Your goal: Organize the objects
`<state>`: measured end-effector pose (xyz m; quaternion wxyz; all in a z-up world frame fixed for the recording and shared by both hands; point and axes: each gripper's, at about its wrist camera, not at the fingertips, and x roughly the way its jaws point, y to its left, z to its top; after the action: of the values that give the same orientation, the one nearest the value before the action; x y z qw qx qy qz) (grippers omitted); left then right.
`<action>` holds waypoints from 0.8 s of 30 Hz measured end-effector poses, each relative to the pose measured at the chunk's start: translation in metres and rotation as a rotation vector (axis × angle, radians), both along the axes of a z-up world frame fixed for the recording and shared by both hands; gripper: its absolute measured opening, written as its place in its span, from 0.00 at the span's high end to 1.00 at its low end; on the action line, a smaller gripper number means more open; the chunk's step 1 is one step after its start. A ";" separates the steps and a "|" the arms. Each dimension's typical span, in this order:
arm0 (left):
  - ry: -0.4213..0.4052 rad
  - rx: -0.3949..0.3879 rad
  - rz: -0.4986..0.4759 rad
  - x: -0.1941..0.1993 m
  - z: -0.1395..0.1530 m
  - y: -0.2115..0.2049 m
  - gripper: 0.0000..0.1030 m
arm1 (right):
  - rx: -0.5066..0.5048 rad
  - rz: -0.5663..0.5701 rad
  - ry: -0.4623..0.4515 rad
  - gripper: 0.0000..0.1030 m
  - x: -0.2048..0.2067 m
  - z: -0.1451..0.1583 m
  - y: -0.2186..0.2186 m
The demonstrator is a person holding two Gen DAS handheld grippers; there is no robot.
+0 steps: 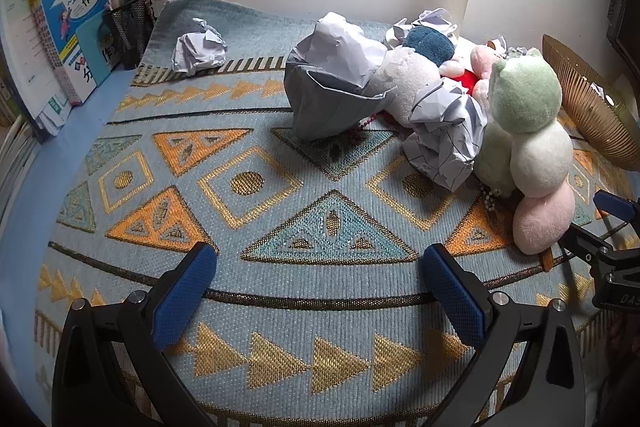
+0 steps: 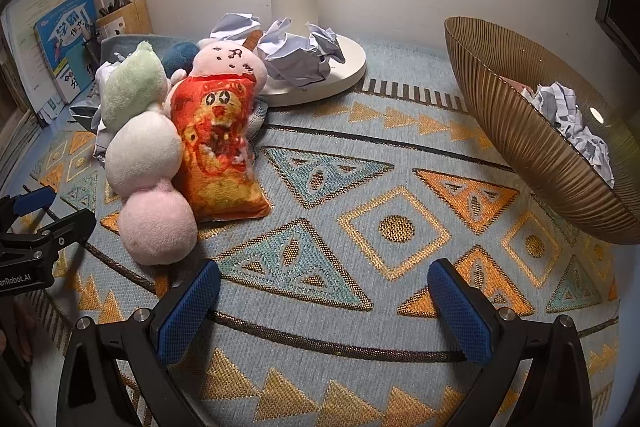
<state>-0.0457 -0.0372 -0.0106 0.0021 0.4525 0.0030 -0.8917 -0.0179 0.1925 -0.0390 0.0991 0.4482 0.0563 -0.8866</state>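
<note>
I see both views evenly lit from above, dim toward black vignetted corners; fisheye bending curves the patterned woven blue mat; a glare spot marks the ribbed golden bowl.

I'm looking at a home study desk: blue school workbooks are leaning far left beside a black mesh pen holder, and pastel plush toys are lying on a woven geometric-patterned mat.
</note>
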 end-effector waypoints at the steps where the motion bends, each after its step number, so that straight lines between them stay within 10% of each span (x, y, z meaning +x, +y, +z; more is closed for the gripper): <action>1: 0.001 0.000 -0.005 -0.002 0.000 0.000 0.00 | -0.001 -0.001 0.000 0.00 0.001 0.000 -0.002; 16: 0.007 0.011 0.050 -0.083 -0.002 -0.016 0.00 | -0.027 0.204 0.160 0.00 0.033 0.029 -0.026; 21: 0.042 0.124 0.065 -0.096 0.000 -0.029 0.01 | 0.017 0.224 0.176 0.01 0.015 0.027 -0.063; 24: 0.074 0.224 0.029 -0.100 0.001 -0.036 0.02 | 0.128 0.239 0.139 0.30 0.011 0.015 -0.081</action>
<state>-0.1456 -0.0736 -0.0099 -0.0356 0.4168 0.1091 -0.9017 -0.0068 0.1117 -0.0242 0.1713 0.3812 0.1722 -0.8920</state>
